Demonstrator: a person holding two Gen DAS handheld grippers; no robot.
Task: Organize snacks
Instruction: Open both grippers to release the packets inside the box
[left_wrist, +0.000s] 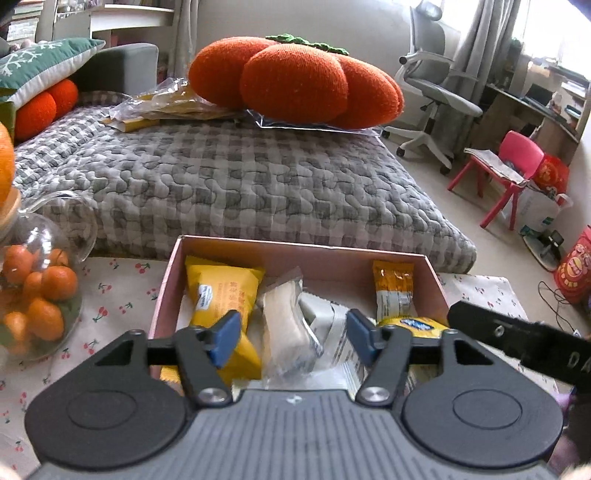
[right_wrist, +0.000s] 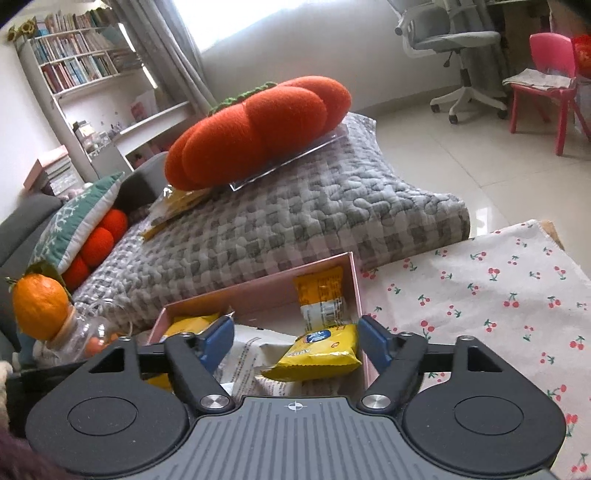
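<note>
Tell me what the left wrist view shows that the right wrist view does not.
Only the left wrist view shows the small oranges inside the glass jar, the clear white packet in the box, and the other hand-held gripper's black finger.

Only the right wrist view shows the bookshelf and the big orange on the jar.

Both share the pink box, yellow packets, the pumpkin cushion and the cherry cloth.

This is a lived-in home, a sitting room doubling as a study. The landmark is a sofa bed under a grey checked quilt (left_wrist: 236, 184), with a pumpkin-shaped cushion (left_wrist: 295, 81) at its far end. Left of the quilt stands a bookshelf (right_wrist: 74, 66) (crammed with books); right of it, a swivel office chair (left_wrist: 432, 88) and a child's pink chair (left_wrist: 509, 166).
</note>
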